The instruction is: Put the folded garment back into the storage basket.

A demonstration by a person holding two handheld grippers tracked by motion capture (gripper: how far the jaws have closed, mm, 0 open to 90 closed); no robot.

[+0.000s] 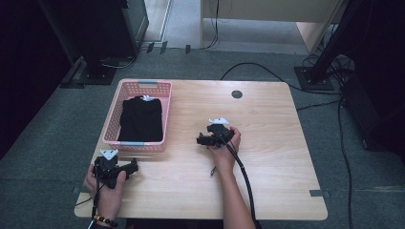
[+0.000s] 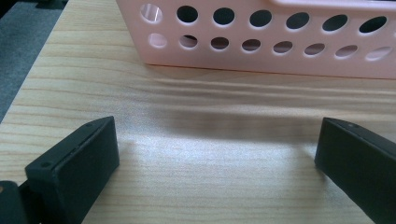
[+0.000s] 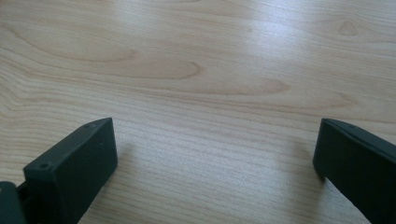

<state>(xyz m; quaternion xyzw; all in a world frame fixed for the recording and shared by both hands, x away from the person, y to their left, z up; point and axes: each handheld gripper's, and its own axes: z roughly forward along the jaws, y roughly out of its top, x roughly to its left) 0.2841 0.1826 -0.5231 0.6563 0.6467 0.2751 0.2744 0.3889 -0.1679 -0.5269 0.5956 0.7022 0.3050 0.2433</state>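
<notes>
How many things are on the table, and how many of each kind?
Pink plastic baskets with round holes: 1
Folded black cloths, lying inside the basket: 1
Black hand-held tongs, left and right, both open and empty: 2
Total: 4

tongs (image 1: 135, 165): black, grey plate | cable: black | wrist: beaded bracelet (image 1: 105, 221)

One desk (image 1: 267, 124). One pink basket (image 1: 112, 117), round holes in wall. One folded black garment (image 1: 140, 119) inside. Two handheld grippers: left gripper (image 1: 135, 165), right gripper (image 1: 198, 140). Two black fingers (image 2: 74, 163) each. Two hands, one per gripper.
</notes>
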